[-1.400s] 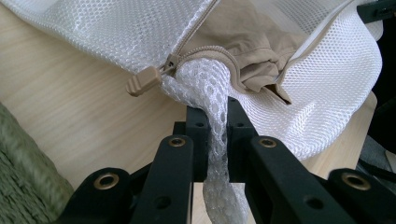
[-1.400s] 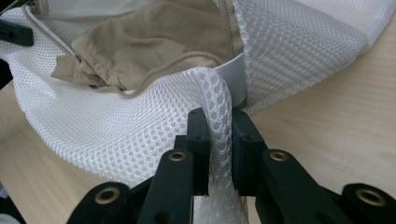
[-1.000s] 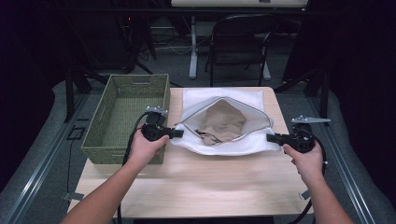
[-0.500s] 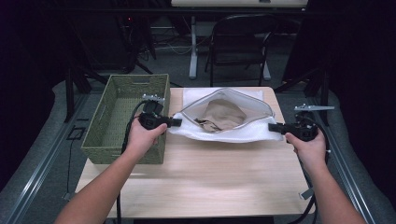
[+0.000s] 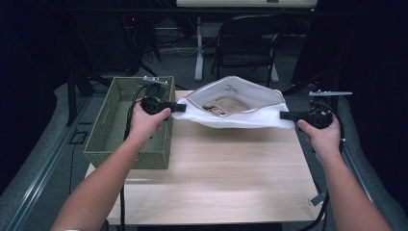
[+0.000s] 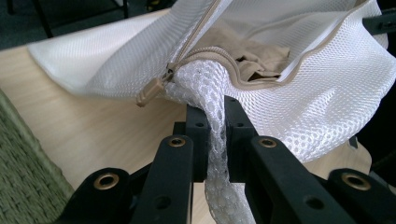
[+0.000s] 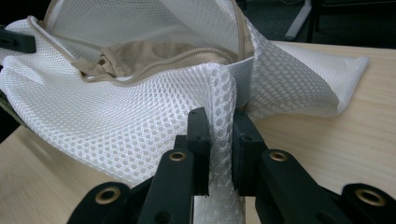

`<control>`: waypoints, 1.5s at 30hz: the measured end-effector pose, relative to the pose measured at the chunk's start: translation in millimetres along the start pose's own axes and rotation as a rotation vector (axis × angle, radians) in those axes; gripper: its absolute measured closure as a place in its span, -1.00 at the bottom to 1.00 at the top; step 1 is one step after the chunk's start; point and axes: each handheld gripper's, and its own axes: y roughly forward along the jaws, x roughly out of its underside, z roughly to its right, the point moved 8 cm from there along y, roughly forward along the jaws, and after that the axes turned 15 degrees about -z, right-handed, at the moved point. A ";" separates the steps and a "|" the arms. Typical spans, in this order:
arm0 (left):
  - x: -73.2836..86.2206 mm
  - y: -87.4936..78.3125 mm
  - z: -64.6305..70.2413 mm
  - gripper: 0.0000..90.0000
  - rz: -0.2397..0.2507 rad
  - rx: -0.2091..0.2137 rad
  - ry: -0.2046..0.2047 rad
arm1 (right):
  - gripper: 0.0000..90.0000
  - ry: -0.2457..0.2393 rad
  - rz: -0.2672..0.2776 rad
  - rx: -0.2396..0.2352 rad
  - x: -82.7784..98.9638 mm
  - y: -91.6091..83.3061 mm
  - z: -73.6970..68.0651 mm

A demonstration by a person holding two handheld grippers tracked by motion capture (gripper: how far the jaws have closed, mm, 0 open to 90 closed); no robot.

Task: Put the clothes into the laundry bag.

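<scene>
Lifting an open white mesh bag (image 5: 240, 113), the left gripper (image 5: 179, 108) and right gripper (image 5: 284, 115) each pinch a corner; next likely carrying it toward the basket (image 5: 103, 139) beside the left gripper.

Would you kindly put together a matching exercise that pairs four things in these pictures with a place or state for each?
Things:
1. white mesh laundry bag
2. beige garment
3. olive green woven basket
4. tan zipper pull

Places or states:
A. lies inside the open bag
B. stands at the left edge of the light wooden table
C. pinched at both ends, one end by the left gripper, the other by the right gripper
D. hangs at the bag's corner, just above the left gripper's jaws

Pairs: 1-C, 2-A, 3-B, 4-D
</scene>
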 end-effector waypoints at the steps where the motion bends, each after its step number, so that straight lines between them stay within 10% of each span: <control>1: -2.7 -2.1 -0.2 0.86 0.002 -0.002 0.000 | 0.78 0.004 0.009 0.000 -3.0 -1.6 -0.2; 45: -56.2 -58.5 6.7 0.87 0.113 -0.023 0.010 | 0.85 -0.044 0.123 0.073 -71.0 -60.7 -10.8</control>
